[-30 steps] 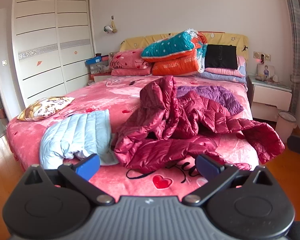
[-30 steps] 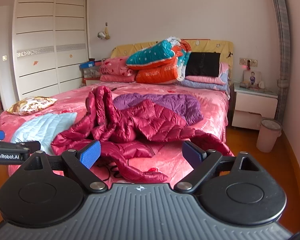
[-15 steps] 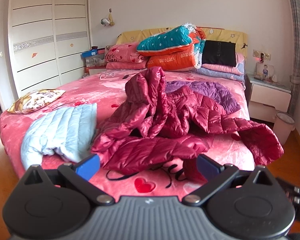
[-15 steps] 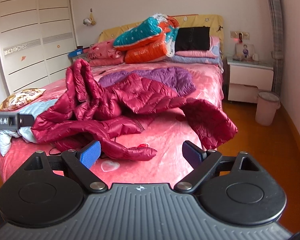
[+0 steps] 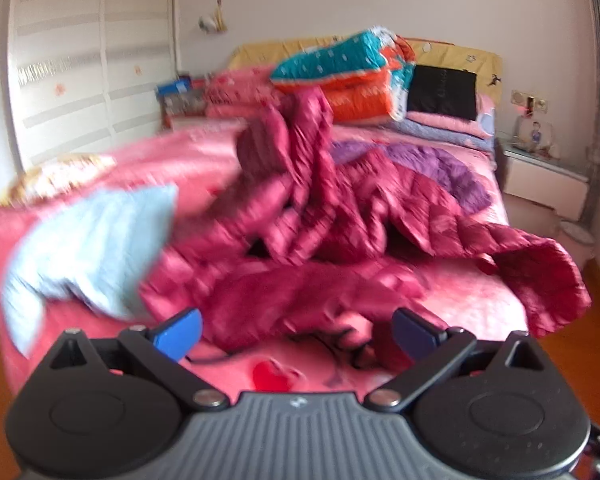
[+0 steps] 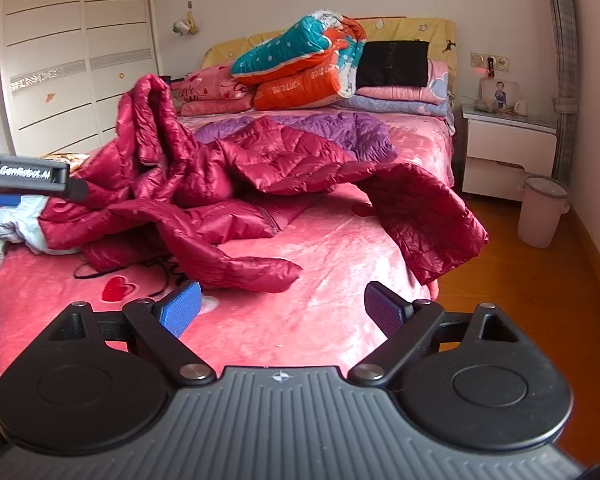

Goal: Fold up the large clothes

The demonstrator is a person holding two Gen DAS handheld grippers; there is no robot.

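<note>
At nine o'clock in my right view my left gripper (image 6: pixel 4 199) pokes in from the edge, now lower and closer over the blue jacket (image 6: pixel 8 226) than a second ago; in its own view my left gripper (image 5: pixel 296 330) has its jaws spread and empty, and that picture is smeared, so I judge it is swinging fast. The blue jacket (image 5: pixel 88 248) lies at ten o'clock of it, touching the red coat (image 5: pixel 320 240), which fills twelve o'clock as a rumpled heap on the bed (image 5: pixel 480 304). Both views have closed in on the bed since a second ago. In the right view the red coat (image 6: pixel 228 188) sprawls from ten to two o'clock, one sleeve hanging over the bed (image 6: pixel 300 320) edge at two. My right gripper (image 6: pixel 282 312) has jaws spread wide, holding nothing, over bare blanket. I reckon folding has not begun: this is the approach, and the coat first needs spreading flat.
</note>
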